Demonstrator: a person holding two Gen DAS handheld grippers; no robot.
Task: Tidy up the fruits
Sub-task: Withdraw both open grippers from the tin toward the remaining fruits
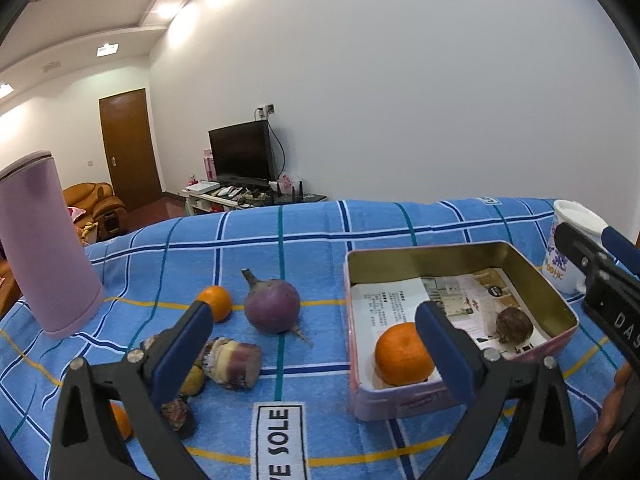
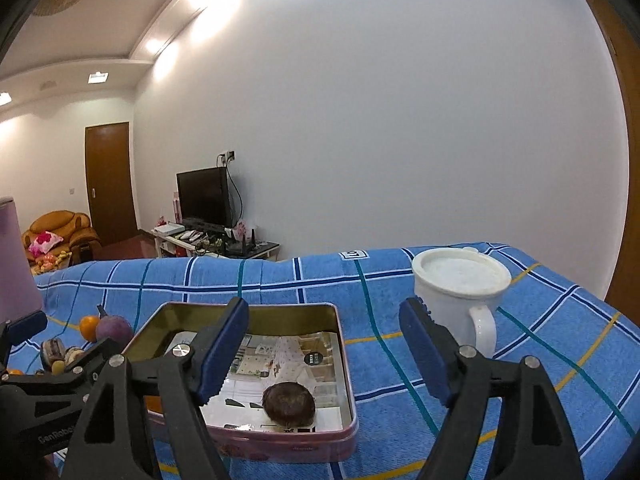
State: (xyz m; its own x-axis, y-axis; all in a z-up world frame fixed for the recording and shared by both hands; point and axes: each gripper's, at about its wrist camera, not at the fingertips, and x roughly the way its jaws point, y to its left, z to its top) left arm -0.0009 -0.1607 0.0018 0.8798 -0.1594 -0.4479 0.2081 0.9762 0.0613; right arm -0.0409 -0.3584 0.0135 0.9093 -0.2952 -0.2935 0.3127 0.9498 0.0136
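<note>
Both hand-held grippers, left and right, gape wide, empty. Tin right on bench holds orange and brown round fruit. Loose orange far left: light, firm, smooth; pinch across its middle.

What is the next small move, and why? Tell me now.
Probably swing the open left claw toward the small loose orange on the blue checked cloth. Both claws are empty, and the pink rectangular metal tin already holds one orange and a brown round fruit.
</note>
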